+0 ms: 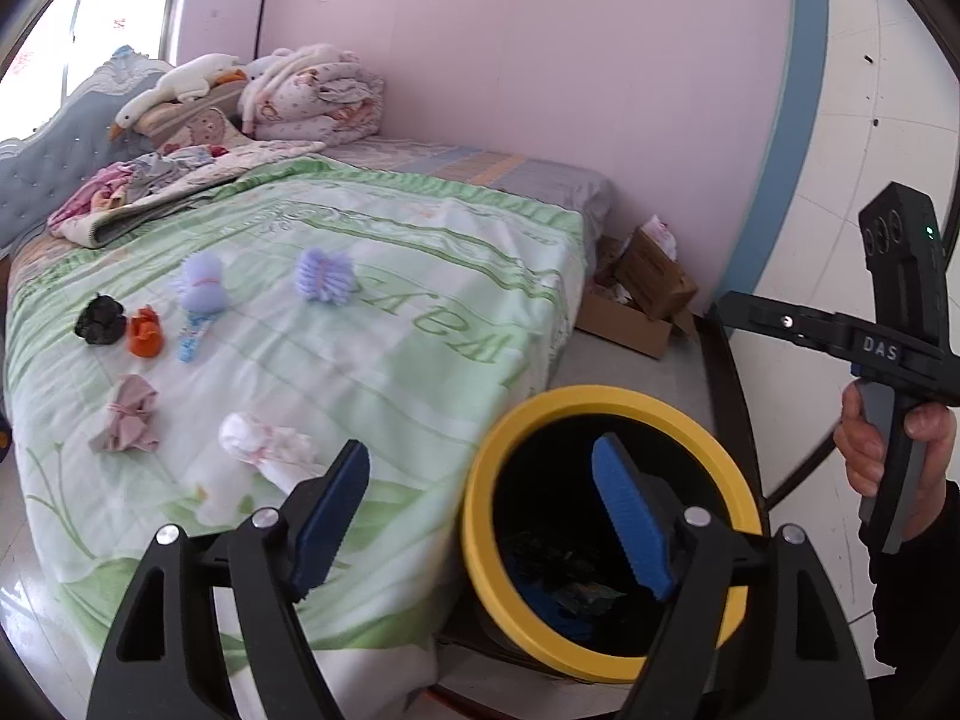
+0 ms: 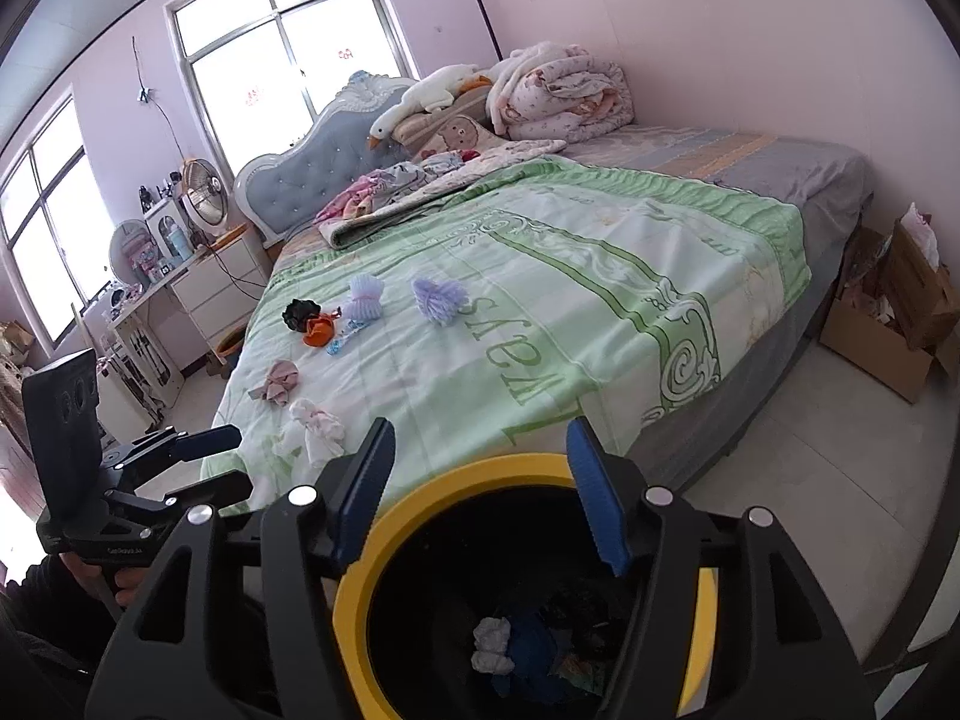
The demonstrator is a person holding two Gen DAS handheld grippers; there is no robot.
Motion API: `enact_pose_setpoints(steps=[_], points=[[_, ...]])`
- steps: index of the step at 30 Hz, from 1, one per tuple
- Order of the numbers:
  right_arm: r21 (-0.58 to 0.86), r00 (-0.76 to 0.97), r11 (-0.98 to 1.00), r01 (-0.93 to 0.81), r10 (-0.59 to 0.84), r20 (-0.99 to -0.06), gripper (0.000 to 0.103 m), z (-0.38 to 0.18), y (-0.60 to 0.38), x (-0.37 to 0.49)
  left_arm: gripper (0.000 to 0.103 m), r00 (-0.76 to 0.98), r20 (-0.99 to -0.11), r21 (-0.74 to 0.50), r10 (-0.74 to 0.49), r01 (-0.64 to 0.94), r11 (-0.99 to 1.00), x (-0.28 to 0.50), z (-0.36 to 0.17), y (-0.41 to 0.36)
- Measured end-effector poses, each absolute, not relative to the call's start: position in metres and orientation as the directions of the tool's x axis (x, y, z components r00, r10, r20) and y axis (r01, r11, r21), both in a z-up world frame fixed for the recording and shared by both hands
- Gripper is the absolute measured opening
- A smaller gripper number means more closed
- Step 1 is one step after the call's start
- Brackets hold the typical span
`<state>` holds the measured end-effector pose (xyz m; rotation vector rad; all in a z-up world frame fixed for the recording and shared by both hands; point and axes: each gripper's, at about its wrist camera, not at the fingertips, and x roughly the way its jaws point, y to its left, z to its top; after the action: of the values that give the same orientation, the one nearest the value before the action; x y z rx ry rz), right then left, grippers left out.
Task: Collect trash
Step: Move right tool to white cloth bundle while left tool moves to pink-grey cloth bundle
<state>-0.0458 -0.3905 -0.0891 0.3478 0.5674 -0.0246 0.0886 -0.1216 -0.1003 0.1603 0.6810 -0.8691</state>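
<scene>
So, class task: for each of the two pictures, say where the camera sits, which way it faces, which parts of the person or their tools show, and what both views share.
Left wrist: rides the left gripper, facing the bed and bin; the right hand shows.
Right wrist: rides the right gripper above the bin, facing the bed and window; the left gripper shows.
Shared: bed, bin, bundles.

The yellow-rimmed bin's (image 2: 360, 588) dark contents are perhaps crumpled scraps; its base is cut off.
</scene>
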Motion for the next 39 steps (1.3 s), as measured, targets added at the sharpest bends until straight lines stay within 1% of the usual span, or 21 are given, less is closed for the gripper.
enact_pose_setpoints(steps=[9, 15, 21, 28, 39], points=[[0.298, 0.863, 0.954, 0.008, 0.144, -0.485, 0.063, -0.066, -0.350, -0.003, 0.075, 0.604, -0.550, -0.119, -0.577, 0.627, 0.770, 0.132, -0.070, -0.068], [0.285, 0.845, 0.957, -0.050, 0.192, -0.499, 0.065, -0.067, -0.321, 0.036, 0.076, 0.670, -0.539, -0.131, -0.510, 0.532, 0.837, 0.167, -0.065, -0.033], [0.275, 0.805, 0.955, -0.112, 0.249, -0.538, 0.065, -0.078, -0.287, 0.074, 0.076, 0.696, -0.560, -0.151, -0.450, 0.448, 0.881, 0.201, -0.071, -0.005], [0.253, 0.754, 0.954, -0.159, 0.283, -0.593, 0.065, -0.098, -0.253, 0.118, 0.076, 0.693, -0.602, -0.153, -0.396, 0.387, 0.909, 0.235, -0.091, 0.015], [0.195, 0.665, 0.953, -0.231, 0.301, -0.684, 0.065, -0.135, -0.208, 0.172, 0.076, 0.653, -0.669, -0.153, -0.356, 0.348, 0.925, 0.276, -0.135, 0.023]])
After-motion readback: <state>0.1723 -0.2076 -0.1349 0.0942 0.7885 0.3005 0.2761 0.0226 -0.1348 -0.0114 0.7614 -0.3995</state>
